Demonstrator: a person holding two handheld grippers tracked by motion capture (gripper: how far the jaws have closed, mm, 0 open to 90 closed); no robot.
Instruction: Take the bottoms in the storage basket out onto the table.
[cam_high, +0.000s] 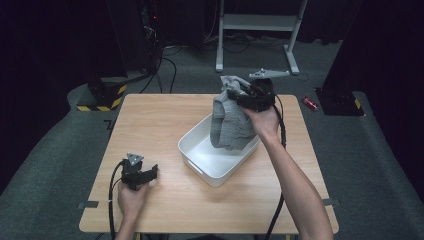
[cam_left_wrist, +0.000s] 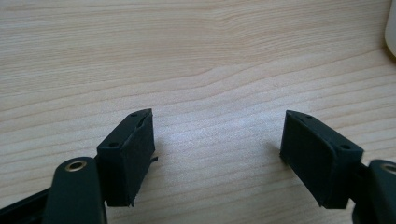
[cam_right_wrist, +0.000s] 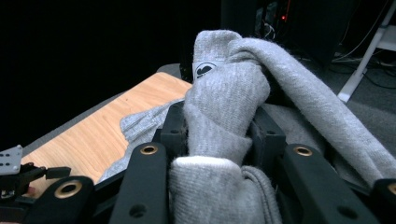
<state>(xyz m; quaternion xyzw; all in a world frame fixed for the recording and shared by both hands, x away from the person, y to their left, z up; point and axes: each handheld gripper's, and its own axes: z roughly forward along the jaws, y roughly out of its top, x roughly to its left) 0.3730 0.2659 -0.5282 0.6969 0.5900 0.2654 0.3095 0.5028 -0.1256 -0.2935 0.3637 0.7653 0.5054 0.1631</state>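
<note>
Grey garment (cam_high: 229, 120): bunched between the jaws of my right gripper (cam_high: 248, 98), hanging over the far right part of the white bin (cam_high: 212, 170), its lower folds draped down inside it.
Right gripper hold: my jaws are clamped tight on a thick twist of the knit (cam_right_wrist: 219, 116); in the right gripper view the fabric bulges out above and below the pads.
Left gripper (cam_high: 140, 172): I rest it on the table (cam_high: 150, 125) near the front left, well apart from the bin; its jaws stand wide with bare wood between them (cam_left_wrist: 217, 154) and nothing held.
Handling: I judge the garment light and entirely limp, a soft ribbed knit that sags and stretches from one pinch point, not slippery and not fragile.
Where to grip: a gathered wad like the one I have holds best; a single layer at an edge would likely stretch and slide.
Risk: the trailing folds could catch on the bin's rim.
Surroundings: dark floor, a white metal frame (cam_high: 260, 22) beyond the table.
</note>
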